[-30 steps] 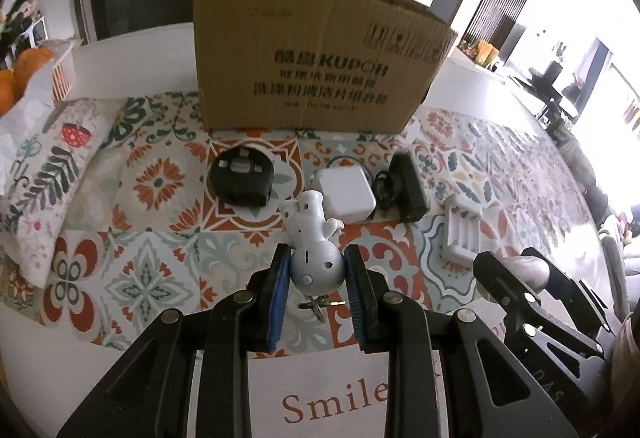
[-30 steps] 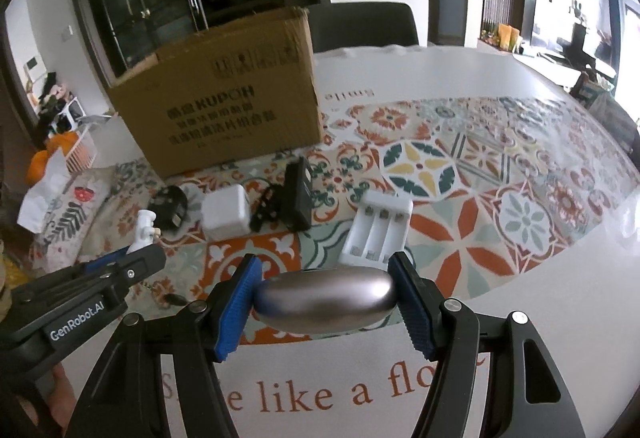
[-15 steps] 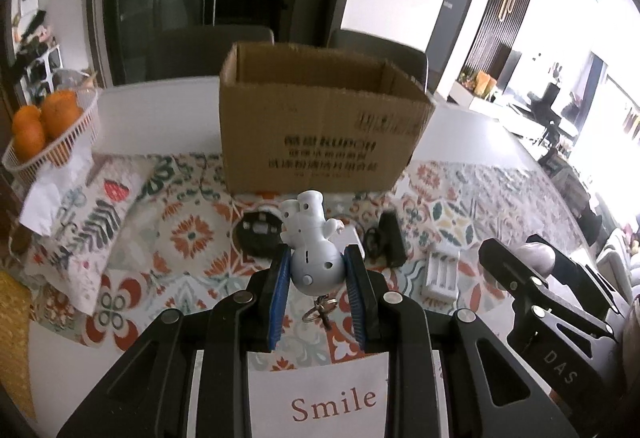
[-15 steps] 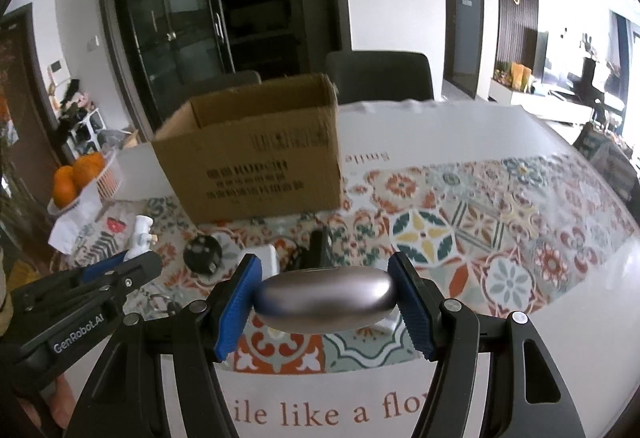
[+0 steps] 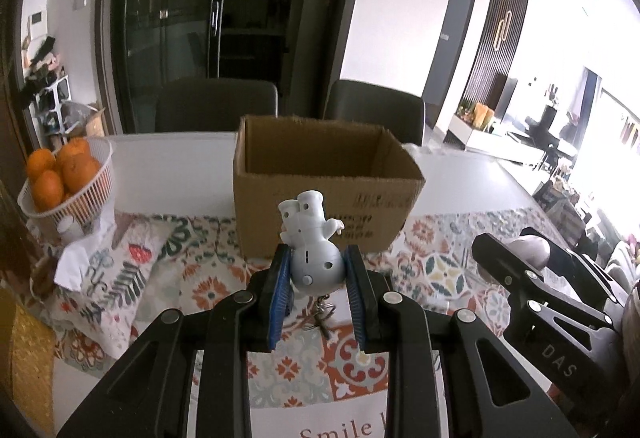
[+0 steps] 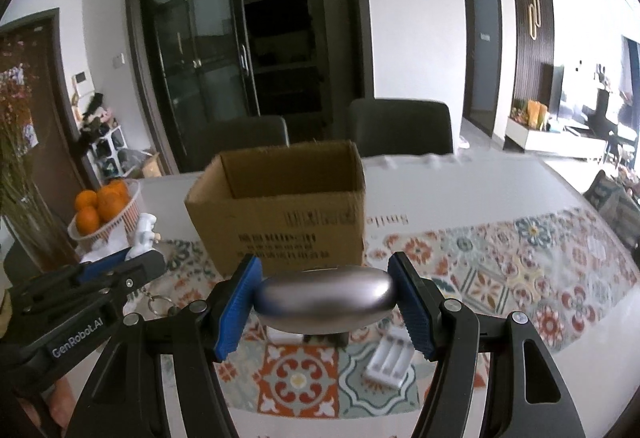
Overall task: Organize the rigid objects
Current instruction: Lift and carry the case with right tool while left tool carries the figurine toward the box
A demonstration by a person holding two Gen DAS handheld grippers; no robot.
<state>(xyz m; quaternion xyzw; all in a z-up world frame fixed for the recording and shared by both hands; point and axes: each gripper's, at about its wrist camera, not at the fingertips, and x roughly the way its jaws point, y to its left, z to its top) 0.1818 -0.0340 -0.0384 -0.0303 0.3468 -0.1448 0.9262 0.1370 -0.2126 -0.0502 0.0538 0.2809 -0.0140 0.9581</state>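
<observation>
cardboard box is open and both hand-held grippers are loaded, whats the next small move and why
Probably carry the left hand-held gripper forward over the cardboard box and release there. It is shut on the white figurine, held above the table short of the box's near wall, and the box top is open. The right hand-held gripper with the silver oval object could follow.

Pale white-blue figurine (image 5: 314, 256), silver key ring below. Blue ribbed pads (image 5: 279, 294) on black left gripper (image 5: 316, 296). Brushed silver oval (image 6: 325, 296) between blue pads of black right gripper (image 6: 326, 308). Plain brown cardboard box (image 5: 322, 194), black print. Tablecloth (image 6: 496, 278) patterned in orange, red, teal tile motifs on white. Oranges (image 5: 60, 172) in white basket (image 5: 86, 194). White battery holder (image 6: 389, 358).
</observation>
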